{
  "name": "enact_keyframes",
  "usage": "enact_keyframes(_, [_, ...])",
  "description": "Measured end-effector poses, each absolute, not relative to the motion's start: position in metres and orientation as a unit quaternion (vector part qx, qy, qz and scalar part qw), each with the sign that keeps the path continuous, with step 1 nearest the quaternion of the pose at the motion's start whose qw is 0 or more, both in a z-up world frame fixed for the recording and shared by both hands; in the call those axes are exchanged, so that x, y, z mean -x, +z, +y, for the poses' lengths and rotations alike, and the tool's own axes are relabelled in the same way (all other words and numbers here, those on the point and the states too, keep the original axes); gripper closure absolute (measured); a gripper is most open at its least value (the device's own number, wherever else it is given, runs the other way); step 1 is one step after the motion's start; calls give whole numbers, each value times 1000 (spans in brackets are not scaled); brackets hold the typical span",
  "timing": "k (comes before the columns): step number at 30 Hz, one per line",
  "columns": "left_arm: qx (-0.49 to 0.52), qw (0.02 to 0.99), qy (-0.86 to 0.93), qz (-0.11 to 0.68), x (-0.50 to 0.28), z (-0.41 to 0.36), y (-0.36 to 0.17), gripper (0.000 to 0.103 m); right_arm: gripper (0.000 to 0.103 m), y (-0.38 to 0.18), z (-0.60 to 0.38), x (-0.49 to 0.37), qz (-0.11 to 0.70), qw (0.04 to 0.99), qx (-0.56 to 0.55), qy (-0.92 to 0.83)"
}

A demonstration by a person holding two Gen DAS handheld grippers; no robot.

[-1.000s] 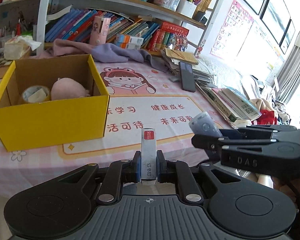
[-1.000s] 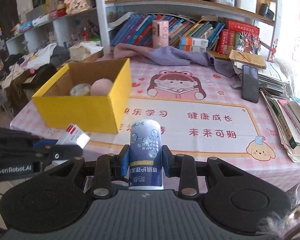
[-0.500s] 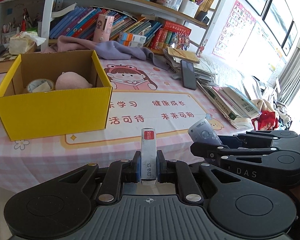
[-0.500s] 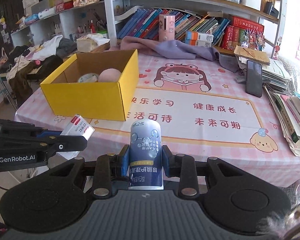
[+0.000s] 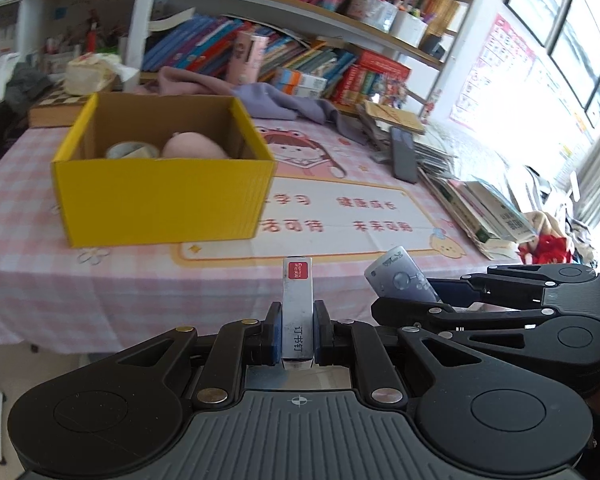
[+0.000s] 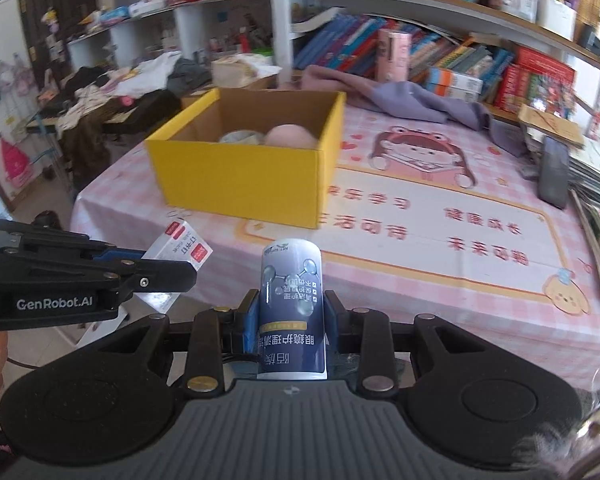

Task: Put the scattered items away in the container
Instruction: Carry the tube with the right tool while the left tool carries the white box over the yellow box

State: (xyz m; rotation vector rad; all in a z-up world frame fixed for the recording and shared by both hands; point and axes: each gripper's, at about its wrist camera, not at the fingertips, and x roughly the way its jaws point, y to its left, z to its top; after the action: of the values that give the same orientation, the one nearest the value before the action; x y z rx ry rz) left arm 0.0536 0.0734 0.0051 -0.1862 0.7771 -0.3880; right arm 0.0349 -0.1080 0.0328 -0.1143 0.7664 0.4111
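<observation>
My left gripper (image 5: 297, 336) is shut on a small white staples box (image 5: 297, 312) with a red label, held off the table's front edge. It also shows in the right wrist view (image 6: 180, 246). My right gripper (image 6: 291, 332) is shut on a dark blue canister (image 6: 292, 312) of lens wipes, also held before the front edge; its top shows in the left wrist view (image 5: 396, 278). The yellow cardboard box (image 5: 160, 196) stands on the table's left part and holds a tape roll (image 5: 132, 150) and a pink round plush (image 5: 194, 146).
A pink checked tablecloth (image 5: 80, 292) with a cartoon mat covers the table. A black phone (image 5: 404, 154) and stacked books (image 5: 480, 208) lie at the right. A purple cloth (image 5: 260, 100) and bookshelves are behind. A cluttered rack (image 6: 100, 92) stands far left.
Both grippers have pulled back from the table and risen a little, still holding their items. The yellow box now looks farther away.
</observation>
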Motion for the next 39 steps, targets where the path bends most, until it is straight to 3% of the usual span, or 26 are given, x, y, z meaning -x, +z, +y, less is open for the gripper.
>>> enact_keyframes(17, [103, 910, -138, 377, -40, 111, 2, 90, 72, 30, -58, -38, 371, 886, 80, 267])
enact_keyframes(23, [95, 922, -125, 353, -50, 119, 15, 90, 72, 41, -57, -51, 338, 899, 81, 266])
enact_keyframes(39, [44, 952, -87, 289, -182, 135, 61, 90, 72, 84, -32, -204, 236, 928, 81, 275])
